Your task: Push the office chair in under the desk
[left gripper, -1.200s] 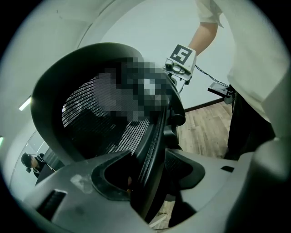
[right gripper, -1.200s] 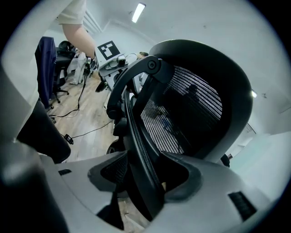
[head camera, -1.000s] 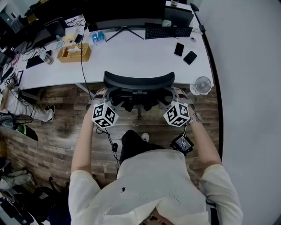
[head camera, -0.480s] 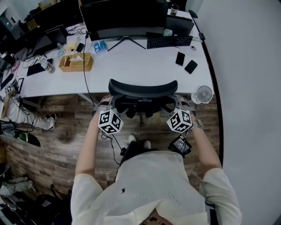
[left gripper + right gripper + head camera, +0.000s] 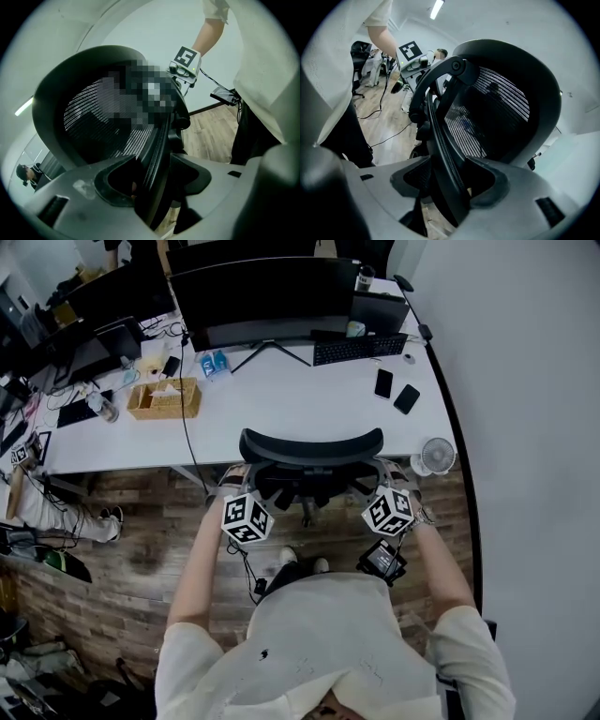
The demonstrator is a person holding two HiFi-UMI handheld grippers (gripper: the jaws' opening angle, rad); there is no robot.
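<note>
The chair (image 5: 311, 444) sits at mid-frame in the head view, its black mesh back at the near edge of the white desk (image 5: 281, 381). The left gripper (image 5: 152, 180) is clenched on the back's left rim, and the right gripper (image 5: 445, 187) is clenched on its right rim. Each gripper carries a cube of black-and-white square markers. On the desk, a wide dark monitor (image 5: 262, 296) stands at the top of the frame, with a keyboard (image 5: 361, 349) and two phones (image 5: 382, 382) to its right and a wooden box (image 5: 165, 397) at upper left. A small fan (image 5: 436, 457) stands at the desk's right corner. The floor (image 5: 131, 549) is wood plank, and a pale wall (image 5: 534, 427) fills the right side.
</note>
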